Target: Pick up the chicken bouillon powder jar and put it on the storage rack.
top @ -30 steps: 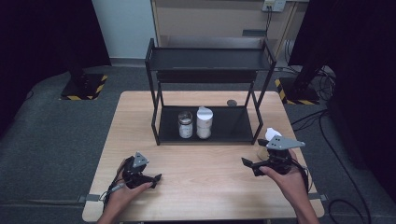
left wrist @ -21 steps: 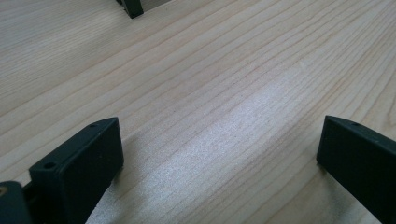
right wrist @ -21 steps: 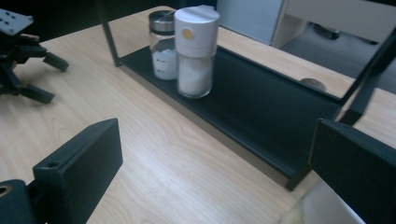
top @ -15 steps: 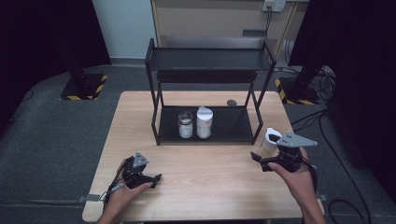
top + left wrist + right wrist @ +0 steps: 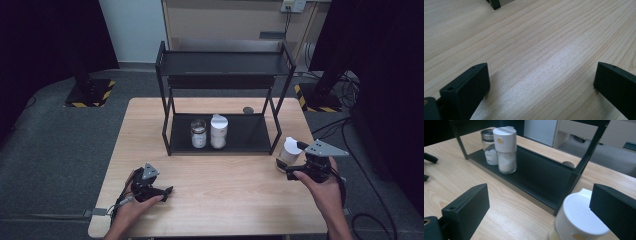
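- We note the right gripper, fingers spread wide, at the white-lidded jar (beside the rack).
- Left gripper: fingers apart over bare counter.

Bright overhead light, dark surroundings, soft shadows

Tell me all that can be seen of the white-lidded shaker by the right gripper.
The shaker stands upright on the wooden table, just outside the black rack's front right leg. Its white cap looks plastic, with a raised pouring flap and a small gold dot on its side; the clear body below holds something pale. The right gripper is open around it, jaws not touching.
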`<state>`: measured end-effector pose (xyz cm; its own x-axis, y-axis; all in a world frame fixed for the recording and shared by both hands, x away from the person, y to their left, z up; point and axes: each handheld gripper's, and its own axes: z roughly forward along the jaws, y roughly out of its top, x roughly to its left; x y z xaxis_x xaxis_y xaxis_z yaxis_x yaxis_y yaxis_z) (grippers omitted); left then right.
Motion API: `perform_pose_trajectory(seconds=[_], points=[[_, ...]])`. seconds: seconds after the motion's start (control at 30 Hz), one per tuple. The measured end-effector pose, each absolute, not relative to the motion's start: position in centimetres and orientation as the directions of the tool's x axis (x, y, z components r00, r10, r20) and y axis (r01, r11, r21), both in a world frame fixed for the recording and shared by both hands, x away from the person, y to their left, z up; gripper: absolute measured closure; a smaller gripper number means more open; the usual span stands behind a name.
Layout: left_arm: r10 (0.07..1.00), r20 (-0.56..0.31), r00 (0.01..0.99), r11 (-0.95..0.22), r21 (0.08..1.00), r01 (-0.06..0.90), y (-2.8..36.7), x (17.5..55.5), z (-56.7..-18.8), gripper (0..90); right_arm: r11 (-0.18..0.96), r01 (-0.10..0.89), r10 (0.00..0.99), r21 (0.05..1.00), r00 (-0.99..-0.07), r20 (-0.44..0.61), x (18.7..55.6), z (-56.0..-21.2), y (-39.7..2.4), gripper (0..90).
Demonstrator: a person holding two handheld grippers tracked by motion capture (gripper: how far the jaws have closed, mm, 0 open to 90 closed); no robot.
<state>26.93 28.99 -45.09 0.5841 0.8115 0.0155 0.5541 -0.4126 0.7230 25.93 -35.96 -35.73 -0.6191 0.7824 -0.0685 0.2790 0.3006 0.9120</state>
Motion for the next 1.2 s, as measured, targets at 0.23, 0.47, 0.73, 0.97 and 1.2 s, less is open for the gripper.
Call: perform_pose_trajectory(seconds=[0.23,0.47,0.73,0.97,1.2], points=[[0.811,0.015,0.584,-0.413,0.723,0.554,29.0,26.9,-45.1,0.0,0.293,0.298,0.808,0.908,-0.585,-0.069,26.0,-36.3,-36.5,3.3],[0.811,0.016,0.584,-0.413,0.723,0.554,29.0,26.9,-45.1,0.0,0.273,0.321,0.828,0.907,-0.559,-0.051,26.3,-36.9,-37.1,3.3],[0.812,0.015,0.584,-0.413,0.723,0.554,29.0,26.9,-45.1,0.0,0.263,0.351,0.841,0.899,-0.539,-0.035,26.8,-37.8,-37.6,3.4],[0.812,0.016,0.584,-0.413,0.723,0.554,29.0,26.9,-45.1,0.0,0.254,0.375,0.849,0.892,-0.528,-0.02,27.4,-38.7,-37.7,3.6],[0.812,0.015,0.584,-0.412,0.723,0.554,29.0,26.9,-45.1,0.0,0.253,0.389,0.854,0.886,-0.52,-0.016,27.8,-39.2,-37.8,3.6]])
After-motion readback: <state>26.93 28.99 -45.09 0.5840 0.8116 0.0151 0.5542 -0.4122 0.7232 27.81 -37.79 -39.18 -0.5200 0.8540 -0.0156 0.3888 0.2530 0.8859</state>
